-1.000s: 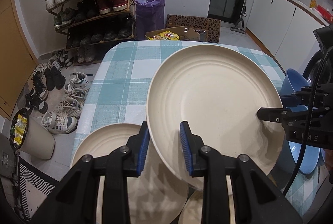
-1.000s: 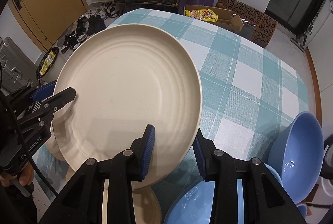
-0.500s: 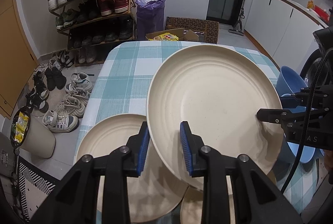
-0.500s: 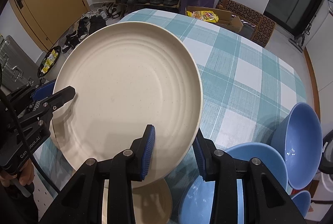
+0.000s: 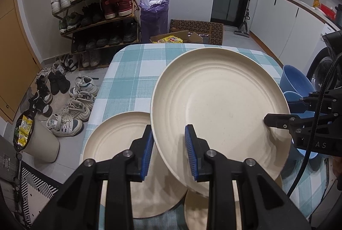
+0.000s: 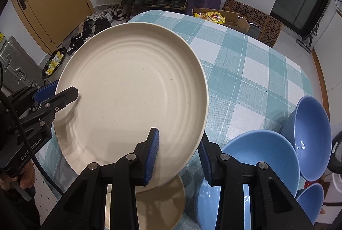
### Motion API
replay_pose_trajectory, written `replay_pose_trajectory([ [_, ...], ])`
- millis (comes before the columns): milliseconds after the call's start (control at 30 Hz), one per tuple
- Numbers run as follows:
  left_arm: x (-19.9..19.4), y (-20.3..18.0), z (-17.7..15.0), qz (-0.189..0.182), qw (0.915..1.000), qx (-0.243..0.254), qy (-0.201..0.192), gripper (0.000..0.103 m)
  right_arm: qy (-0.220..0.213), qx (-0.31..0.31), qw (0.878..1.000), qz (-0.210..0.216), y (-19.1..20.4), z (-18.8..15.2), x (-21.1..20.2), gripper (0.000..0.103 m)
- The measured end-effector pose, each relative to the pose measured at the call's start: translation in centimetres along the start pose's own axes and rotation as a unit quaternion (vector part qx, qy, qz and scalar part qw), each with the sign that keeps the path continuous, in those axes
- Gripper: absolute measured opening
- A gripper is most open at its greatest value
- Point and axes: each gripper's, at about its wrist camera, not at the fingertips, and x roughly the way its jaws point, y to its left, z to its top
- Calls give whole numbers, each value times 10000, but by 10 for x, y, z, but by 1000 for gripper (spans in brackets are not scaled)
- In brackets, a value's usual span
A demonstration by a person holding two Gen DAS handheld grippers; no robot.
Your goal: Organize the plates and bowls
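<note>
Plate (image 5: 218, 110), cream, ribbed, round: held tilted above the table (image 5: 132, 72), gripped at 2 opposite edges. Left gripper (image 5: 168, 152) closed on the rim at the plate's 7 o'clock in the left wrist view, 1 blue-padded finger under the rim and 1 on the upper face. Right gripper (image 6: 178, 155) closed on the rim at the plate's 5 o'clock in the right wrist view, the same way; in the left wrist view it (image 5: 275, 114) enters from 3 o'clock.

Second plate (image 5: 119, 144), cream: flat on the table at 8 o'clock below the held plate, partly covered by it.

Third plate (image 6: 162, 202), cream: flat at the near table edge, directly under the held plate, mostly hidden by the gripper bodies.

Bowls, blue, at least 4: 1 large (image 6: 260, 157) at 4 o'clock of the right wrist view, 1 tipped on its side (image 6: 310, 138) at 3 o'clock just beside it, 1 small (image 6: 312, 200) at the far lower right, 1 partly hidden (image 6: 205, 202) under the right finger.

Table covering: teal and white check cloth.

Surroundings: shoe rack (image 5: 94, 3) at 11 o'clock beyond the table, purple bag (image 5: 154, 14) at 12 o'clock, cardboard box (image 5: 177, 38) beside it, shoes (image 5: 72, 101) on the floor at 9 o'clock.
</note>
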Motion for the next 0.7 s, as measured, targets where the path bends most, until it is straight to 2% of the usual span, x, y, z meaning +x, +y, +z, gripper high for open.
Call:
replay_pose_trajectory([
  [700,-22,-3,-20,-60,9999,16,-114,28,-101,28,9999,-8,6,-30,-18,37],
])
